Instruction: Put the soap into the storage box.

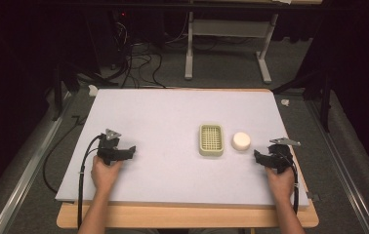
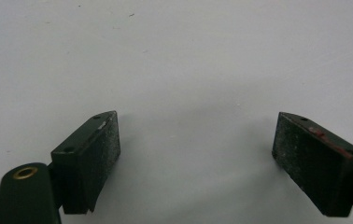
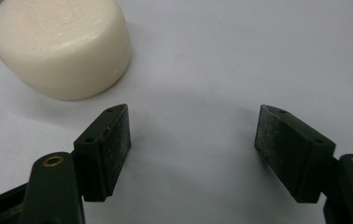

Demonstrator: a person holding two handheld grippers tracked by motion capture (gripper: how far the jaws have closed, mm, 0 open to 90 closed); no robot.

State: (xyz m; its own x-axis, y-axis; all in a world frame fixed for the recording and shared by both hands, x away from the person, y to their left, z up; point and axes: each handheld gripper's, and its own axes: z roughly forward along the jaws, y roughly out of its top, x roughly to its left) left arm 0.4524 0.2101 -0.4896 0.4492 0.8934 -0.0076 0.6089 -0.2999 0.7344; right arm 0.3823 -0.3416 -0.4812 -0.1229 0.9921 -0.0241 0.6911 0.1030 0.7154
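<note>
A round cream soap bar [image 1: 241,141] lies on the white table top [image 1: 173,117], just right of a pale green slotted soap dish [image 1: 211,139]. In the right gripper view the soap bar [image 3: 61,45] sits ahead and to the left of my right gripper [image 3: 192,140], whose jaws stand apart with only bare table between them. From the high view my right gripper [image 1: 258,157] rests a short way right of the soap. My left gripper [image 1: 130,150] sits at the table's left; its jaws [image 2: 195,149] are open over bare table.
The table's wooden front edge [image 1: 187,217] runs along the bottom. Black cables [image 1: 82,170] trail from the left gripper off the left side. A white desk frame [image 1: 226,44] and tangled cables stand on the floor beyond the table.
</note>
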